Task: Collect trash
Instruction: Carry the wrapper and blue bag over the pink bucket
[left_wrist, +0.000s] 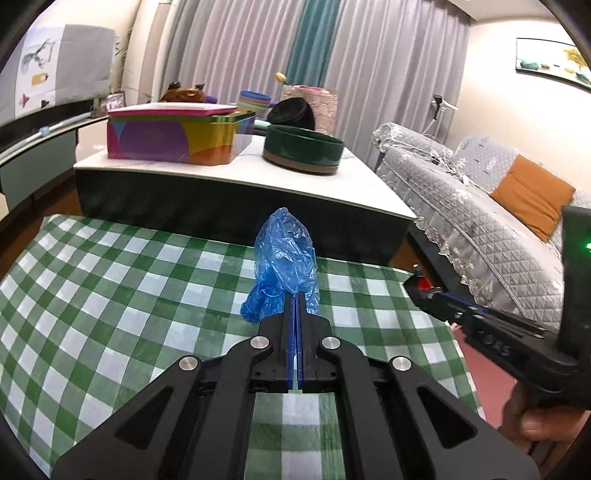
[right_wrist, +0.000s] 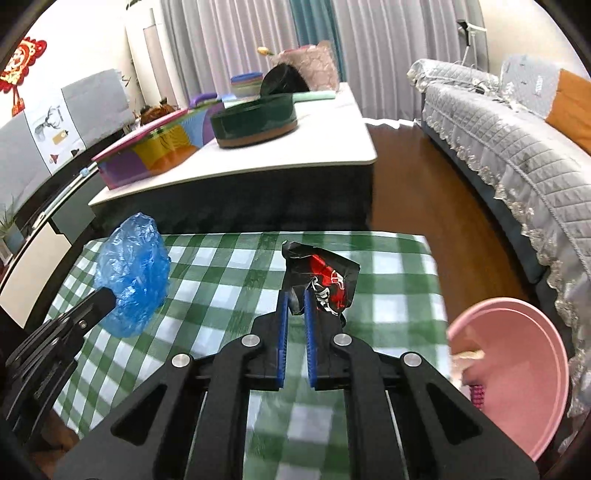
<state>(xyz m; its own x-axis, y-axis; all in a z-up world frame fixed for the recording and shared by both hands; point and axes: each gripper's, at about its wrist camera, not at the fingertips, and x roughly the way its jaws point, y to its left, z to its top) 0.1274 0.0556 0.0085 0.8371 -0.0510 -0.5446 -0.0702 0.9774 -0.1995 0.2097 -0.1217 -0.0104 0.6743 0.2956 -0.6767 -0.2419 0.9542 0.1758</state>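
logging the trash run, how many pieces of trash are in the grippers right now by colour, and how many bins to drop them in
Blue plastic bag, held in the left gripper: 1
Black and red wrapper, held in the right gripper: 1
Pink bin, beside the checked table: 1
Total: 3 things, 2 of them trash

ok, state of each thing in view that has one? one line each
left gripper: shut on the blue plastic bag
blue plastic bag: crumpled, held above the checked cloth
right gripper: shut on the black and red wrapper
black and red wrapper: crumpled, held above the cloth
pink bin: open, beside the table, something inside, blurred
colourful box: lid on, askew
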